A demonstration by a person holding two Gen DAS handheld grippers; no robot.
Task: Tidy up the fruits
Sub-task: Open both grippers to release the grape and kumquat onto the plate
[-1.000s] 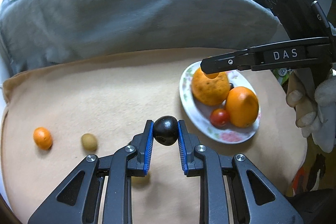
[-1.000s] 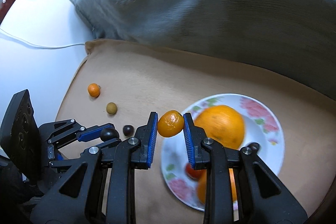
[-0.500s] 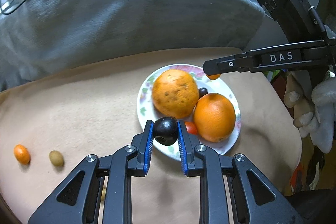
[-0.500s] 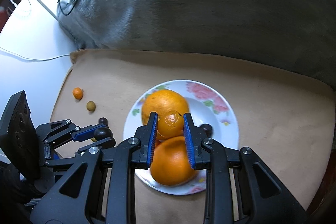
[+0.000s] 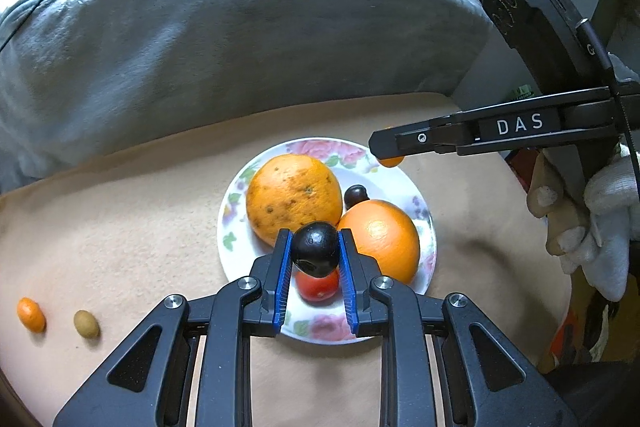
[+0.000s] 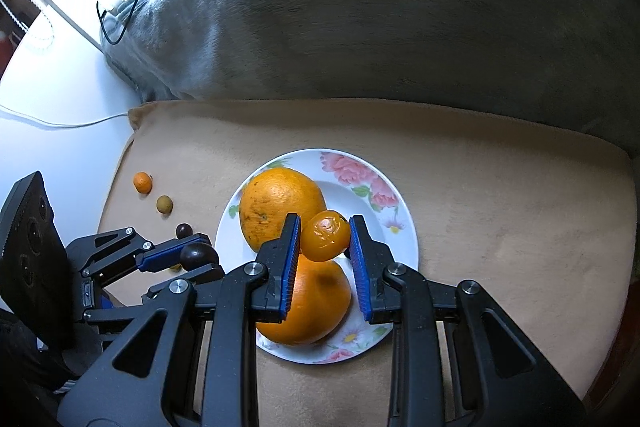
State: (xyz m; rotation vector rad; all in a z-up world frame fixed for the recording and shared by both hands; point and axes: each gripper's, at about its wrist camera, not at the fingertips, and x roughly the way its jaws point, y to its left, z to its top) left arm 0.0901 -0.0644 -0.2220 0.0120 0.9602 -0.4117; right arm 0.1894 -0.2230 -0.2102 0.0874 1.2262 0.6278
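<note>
A floral plate (image 5: pixel 240 195) (image 6: pixel 396 227) on the beige cloth holds two big oranges (image 5: pixel 294 201) (image 5: pixel 380 237), a red tomato (image 5: pixel 318 287) and a small dark fruit (image 5: pixel 355 194). My left gripper (image 5: pixel 315 254) is shut on a dark round fruit (image 5: pixel 315 253), held over the plate's near side. My right gripper (image 6: pixel 325 237) is shut on a small orange fruit (image 6: pixel 325 235) above the plate; it shows in the left wrist view (image 5: pixel 390 157) at the plate's far right rim.
On the cloth to the left lie a small orange fruit (image 5: pixel 30 314) (image 6: pixel 143 182), a green-brown fruit (image 5: pixel 86 323) (image 6: pixel 164 204) and a dark fruit (image 6: pixel 184 230). A grey blanket (image 5: pixel 220 47) rises behind. The cloth's edge and a white surface (image 6: pixel 60 99) lie left.
Both grippers have moved with their fruits from beside the plate to over it. The plate now sits centred in both views.
</note>
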